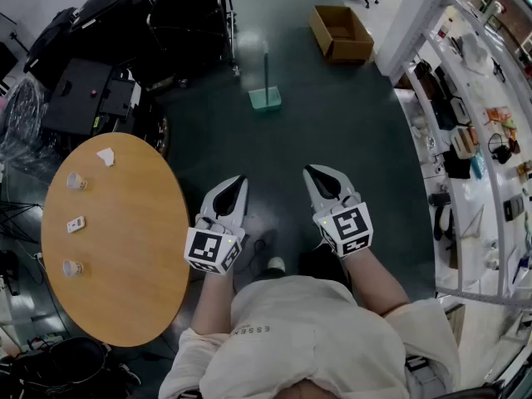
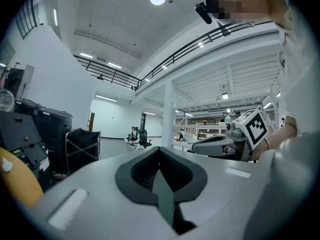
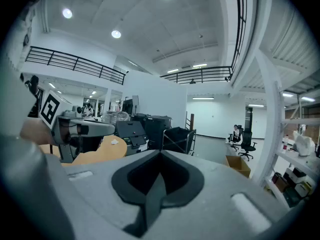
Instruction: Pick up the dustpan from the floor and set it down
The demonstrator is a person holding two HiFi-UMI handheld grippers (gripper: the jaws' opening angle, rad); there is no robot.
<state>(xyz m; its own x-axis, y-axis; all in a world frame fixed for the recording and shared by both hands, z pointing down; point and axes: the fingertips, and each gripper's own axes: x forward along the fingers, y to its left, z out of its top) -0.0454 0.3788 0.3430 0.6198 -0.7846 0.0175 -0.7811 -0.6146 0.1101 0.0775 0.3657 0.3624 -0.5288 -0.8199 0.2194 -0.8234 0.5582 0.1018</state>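
Note:
The dustpan (image 1: 265, 98) is a pale green pan that stands on the dark floor ahead of me, with its thin handle (image 1: 265, 63) upright. Both grippers hover side by side in front of my body, well short of it. My left gripper (image 1: 240, 180) is shut and empty, its jaws meeting at the tip (image 2: 160, 149). My right gripper (image 1: 308, 171) is likewise shut with nothing in it (image 3: 161, 152). Neither gripper view shows the dustpan. Each gripper appears in the other's view: the right gripper (image 2: 216, 145) and the left gripper (image 3: 80, 129).
A round wooden table (image 1: 125, 256) with a few small white items stands at my left. Black cases and a cart (image 1: 91, 94) crowd the back left. An open cardboard box (image 1: 341, 33) lies beyond the dustpan, and loaded shelves (image 1: 470, 152) run along the right.

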